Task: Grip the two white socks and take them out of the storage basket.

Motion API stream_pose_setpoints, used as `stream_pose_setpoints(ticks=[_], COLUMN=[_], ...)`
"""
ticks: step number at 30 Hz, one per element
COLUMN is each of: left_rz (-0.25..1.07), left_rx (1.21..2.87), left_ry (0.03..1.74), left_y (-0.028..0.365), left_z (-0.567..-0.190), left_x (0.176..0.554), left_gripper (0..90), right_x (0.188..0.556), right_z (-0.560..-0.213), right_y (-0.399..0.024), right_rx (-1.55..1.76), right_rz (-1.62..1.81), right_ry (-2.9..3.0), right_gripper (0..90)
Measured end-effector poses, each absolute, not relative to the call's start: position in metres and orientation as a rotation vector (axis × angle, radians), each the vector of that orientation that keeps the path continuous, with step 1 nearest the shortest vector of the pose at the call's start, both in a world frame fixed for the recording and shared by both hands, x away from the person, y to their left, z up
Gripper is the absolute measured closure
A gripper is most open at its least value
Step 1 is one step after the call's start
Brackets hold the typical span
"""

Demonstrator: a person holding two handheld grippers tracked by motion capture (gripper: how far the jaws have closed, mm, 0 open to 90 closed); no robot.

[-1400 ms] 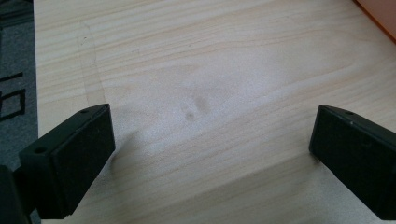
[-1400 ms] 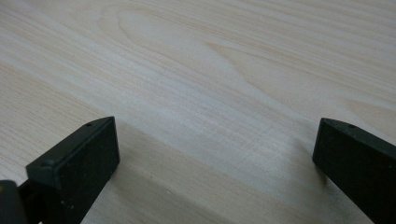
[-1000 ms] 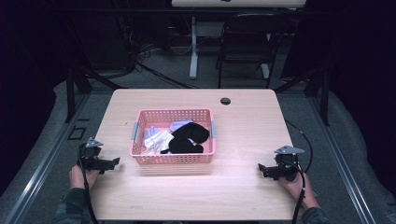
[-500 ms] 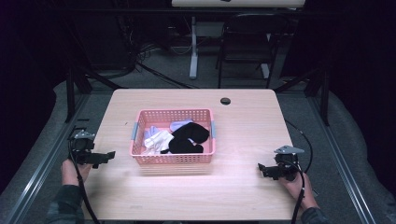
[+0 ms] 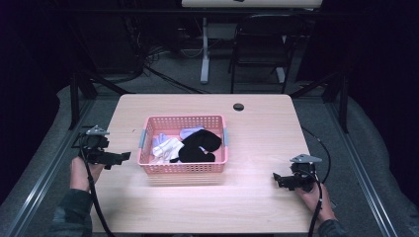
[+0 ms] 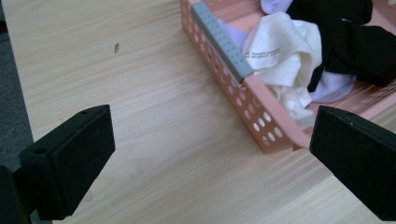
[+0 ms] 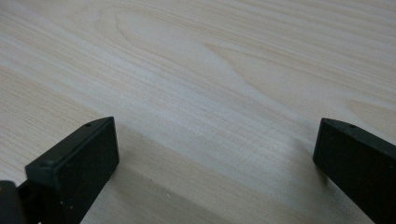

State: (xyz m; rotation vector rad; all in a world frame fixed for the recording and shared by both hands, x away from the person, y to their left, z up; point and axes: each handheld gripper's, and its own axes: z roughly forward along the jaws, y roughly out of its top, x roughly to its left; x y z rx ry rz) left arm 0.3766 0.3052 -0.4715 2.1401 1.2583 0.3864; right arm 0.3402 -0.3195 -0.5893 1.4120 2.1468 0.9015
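I see left gripper (image 5: 101,150): black body, grey three-cornered plate on top, black cable trailing | right gripper (image 5: 295,176): same black build, grey plate, black cable | jaws: flat black blocks, small screw hole near each tip | sleeves: dark, mottled

We see the pale wooden surface (image 5: 257,148) brightly lit from above while the room around it sinks into near black. The high view is soft and grainy. In the right gripper view, the black fingers (image 7: 74,172) cast shadows.
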Motion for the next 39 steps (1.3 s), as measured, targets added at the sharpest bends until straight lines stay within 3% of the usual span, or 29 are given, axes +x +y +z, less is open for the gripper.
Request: stream_pose_setpoints(ticks=[13,31,39], left_rz=[0.344,0.245,0.159], left_rx=[2.275,2.476,2.552], left_ry=[1.147,1.082,1.071], left_y=[0.257,0.201,0.187], left_z=[-0.454,-0.465,-0.477], left_x=[0.399,0.430,0.441], left_gripper=[0.0,0.8,18.6], right_x=[0.340,0.340,0.340], right_z=[-0.589,-0.589,-0.589], right_y=[-0.319,-0.320,-0.320], right_rx=[1.418,1.417,1.417], right_rz=[0.900,0.901,0.902], right_ry=[2.139,2.141,2.141], right_gripper=[0.0,0.0,0.0])
